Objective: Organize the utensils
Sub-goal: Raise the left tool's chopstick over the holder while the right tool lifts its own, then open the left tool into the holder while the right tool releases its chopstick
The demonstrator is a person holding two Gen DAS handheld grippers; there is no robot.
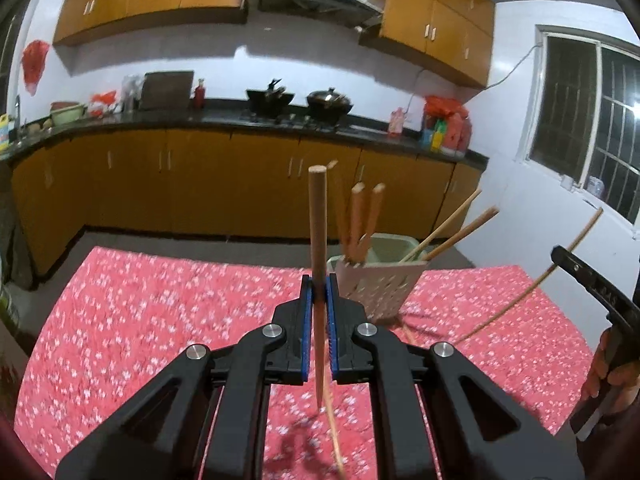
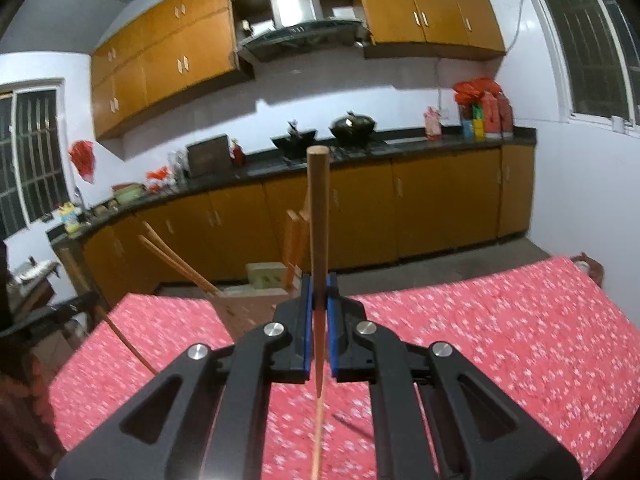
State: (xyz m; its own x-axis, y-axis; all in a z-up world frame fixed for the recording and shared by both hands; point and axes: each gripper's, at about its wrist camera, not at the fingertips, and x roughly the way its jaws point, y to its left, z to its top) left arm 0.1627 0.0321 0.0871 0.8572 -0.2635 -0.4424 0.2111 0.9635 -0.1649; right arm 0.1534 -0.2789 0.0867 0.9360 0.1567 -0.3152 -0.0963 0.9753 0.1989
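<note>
Left gripper (image 1: 319, 294) pinching chopstick (image 1: 318, 232) upright, blunt end up. Right gripper (image 2: 319, 294) likewise pinching second chopstick (image 2: 318, 216). Holder (image 1: 378, 280) stands on bench (image 1: 160, 320), several chopsticks already inside, leaning. Judgement: carry each over holder mouth, tip down, clear of leaning sticks, then release; one at a time avoids clash.

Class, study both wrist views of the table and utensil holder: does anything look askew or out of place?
Yes. The utensil holder seems tipped over rather than upright, and its chopsticks splay outward. One chopstick lies loose on the red tablecloth. Each tool, left and right, grips a chopstick.
</note>
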